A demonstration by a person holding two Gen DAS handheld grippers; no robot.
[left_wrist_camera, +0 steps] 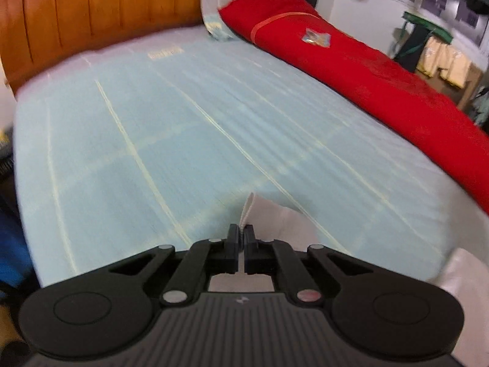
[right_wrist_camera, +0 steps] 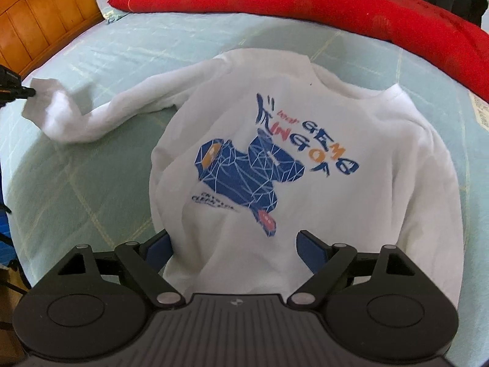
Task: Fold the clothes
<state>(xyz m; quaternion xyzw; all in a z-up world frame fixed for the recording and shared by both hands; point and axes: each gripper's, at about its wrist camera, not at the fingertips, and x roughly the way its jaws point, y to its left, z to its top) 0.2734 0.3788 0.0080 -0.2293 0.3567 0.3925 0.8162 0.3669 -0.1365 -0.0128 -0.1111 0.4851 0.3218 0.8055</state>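
Through the left wrist view: left gripper [left_wrist_camera: 243, 235] clamped tight on the white cuff [left_wrist_camera: 248, 211] of a sleeve, raised over the pale blue bedsheet [left_wrist_camera: 183, 116], a red quilt [left_wrist_camera: 382, 85] along the far side. Through the right wrist view: right gripper [right_wrist_camera: 237, 247] spread wide above the hem of the white sweatshirt [right_wrist_camera: 275, 153], lying print-up on the sheet, its sleeve [right_wrist_camera: 101, 113] stretched out leftward, cuff end lifted off the sheet.
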